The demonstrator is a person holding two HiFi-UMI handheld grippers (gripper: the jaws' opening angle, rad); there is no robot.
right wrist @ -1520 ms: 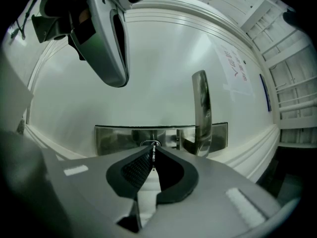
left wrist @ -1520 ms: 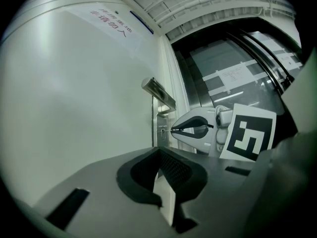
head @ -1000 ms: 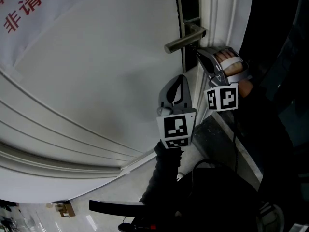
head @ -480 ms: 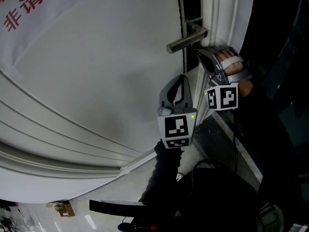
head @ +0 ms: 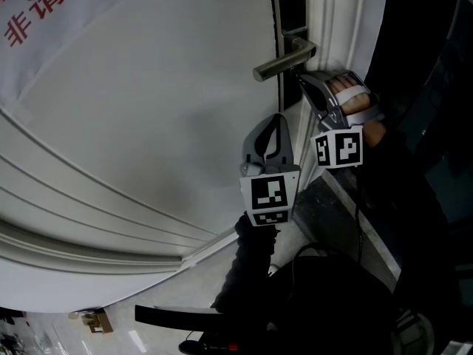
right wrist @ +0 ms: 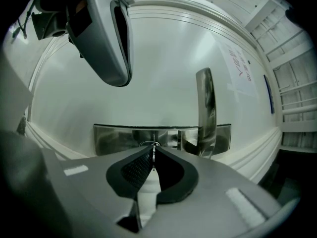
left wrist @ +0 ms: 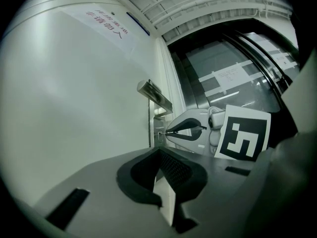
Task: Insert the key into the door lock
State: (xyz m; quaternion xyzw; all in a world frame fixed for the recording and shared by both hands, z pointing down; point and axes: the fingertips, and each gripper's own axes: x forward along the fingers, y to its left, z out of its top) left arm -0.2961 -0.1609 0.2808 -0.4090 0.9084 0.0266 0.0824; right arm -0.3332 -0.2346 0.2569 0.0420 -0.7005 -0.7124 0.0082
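Lever handle overhanging lock plate at 11 o'clock of right gripper, door frame close at 2 o'clock, left gripper near at 7 o'clock, bare door panel open toward 9 o'clock

Right gripper beside door handle

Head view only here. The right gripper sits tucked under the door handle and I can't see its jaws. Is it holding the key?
Observer: Yes. In the right gripper view the right gripper is shut on the key, seen edge-on.
Operator: Where's the tip?
Observer: The left gripper view shows it at the keyhole below the handle; how deep it sits is unclear.
Operator: Left gripper?
Observer: The left gripper is shut with nothing between its jaws.
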